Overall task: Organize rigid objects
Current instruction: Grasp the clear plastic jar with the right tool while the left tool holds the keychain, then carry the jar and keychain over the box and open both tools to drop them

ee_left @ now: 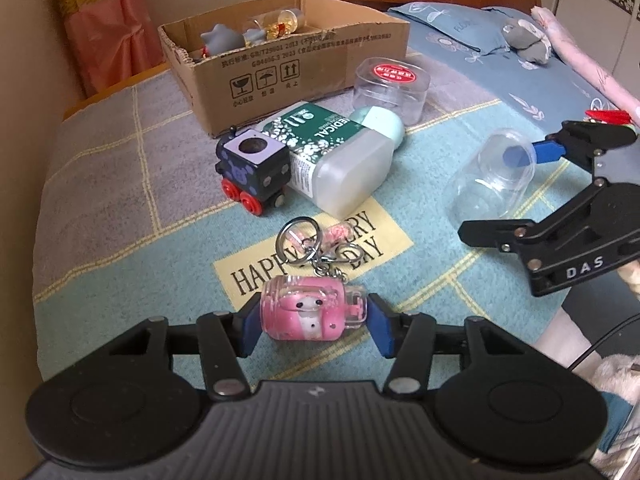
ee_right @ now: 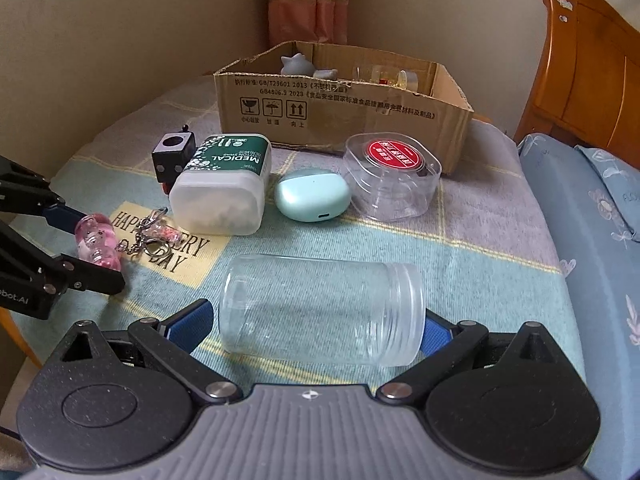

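Note:
A pink keychain charm [ee_left: 308,312] with rings and a chain lies on the "HAPPY EVERY DAY" blanket [ee_left: 120,264]. My left gripper [ee_left: 316,330] is shut on it, a blue pad against each side. From the right wrist view, the same charm [ee_right: 98,242] sits between the left gripper's [ee_right: 96,248] fingers. A clear lidless jar [ee_right: 320,308] lies on its side. My right gripper [ee_right: 318,324] spans it lengthwise, jaws wide, one pad at the base and one at the threaded mouth. The left wrist view also has the jar [ee_left: 492,184] inside the right gripper [ee_left: 502,192].
An open cardboard box [ee_left: 304,68] holding small items stands at the back. In front of it lie a black toy train [ee_left: 252,176], a green medical swab box [ee_left: 336,152], a mint earbud case [ee_right: 312,196] and a clear red-labelled tub [ee_right: 392,176]. Pillows [ee_left: 472,28] lie right.

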A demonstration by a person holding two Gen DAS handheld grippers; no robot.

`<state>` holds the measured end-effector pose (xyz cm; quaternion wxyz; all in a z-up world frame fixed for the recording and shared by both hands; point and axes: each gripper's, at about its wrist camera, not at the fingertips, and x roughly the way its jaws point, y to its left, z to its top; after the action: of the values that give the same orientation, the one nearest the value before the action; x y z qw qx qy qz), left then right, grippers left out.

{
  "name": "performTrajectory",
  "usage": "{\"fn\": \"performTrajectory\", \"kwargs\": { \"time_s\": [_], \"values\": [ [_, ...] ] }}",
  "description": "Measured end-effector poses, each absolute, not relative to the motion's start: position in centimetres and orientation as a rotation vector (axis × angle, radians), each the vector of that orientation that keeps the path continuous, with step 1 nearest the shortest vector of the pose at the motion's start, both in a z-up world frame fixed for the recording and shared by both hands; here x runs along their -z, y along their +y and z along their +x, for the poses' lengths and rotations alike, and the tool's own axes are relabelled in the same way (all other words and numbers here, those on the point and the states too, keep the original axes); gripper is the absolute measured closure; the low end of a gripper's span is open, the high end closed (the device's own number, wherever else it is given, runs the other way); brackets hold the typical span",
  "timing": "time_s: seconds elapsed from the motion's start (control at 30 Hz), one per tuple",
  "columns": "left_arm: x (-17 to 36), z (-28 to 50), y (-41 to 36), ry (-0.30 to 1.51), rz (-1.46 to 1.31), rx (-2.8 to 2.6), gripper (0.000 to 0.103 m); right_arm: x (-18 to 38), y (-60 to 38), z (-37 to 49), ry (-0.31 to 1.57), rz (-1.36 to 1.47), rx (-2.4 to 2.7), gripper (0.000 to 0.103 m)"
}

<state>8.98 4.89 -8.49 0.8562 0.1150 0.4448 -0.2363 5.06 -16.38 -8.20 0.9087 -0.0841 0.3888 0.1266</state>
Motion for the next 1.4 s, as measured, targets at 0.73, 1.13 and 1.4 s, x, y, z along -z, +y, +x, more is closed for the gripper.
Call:
{"fn": "performTrajectory", "kwargs": {
  "time_s": [0.73,1.13,1.4],
  "values": [
    [4.3,10.3,5.2,0.961,0.208,0.552,0.053,4.5,-18.7,7.1,0.829,-0.211,-0.431,0.009],
    [0.0,12.0,4.0,0.934,0.224,0.589,0.053,1.2,-19.4,9.3,0.775,-0.250,-0.510,0.009],
    [-3.8,14.8,3.0,0.900,0.225,0.616,0.053,-1.7,-20.3,13.0,0.734,-0.233,-0.503,0.009]
  ]
}}
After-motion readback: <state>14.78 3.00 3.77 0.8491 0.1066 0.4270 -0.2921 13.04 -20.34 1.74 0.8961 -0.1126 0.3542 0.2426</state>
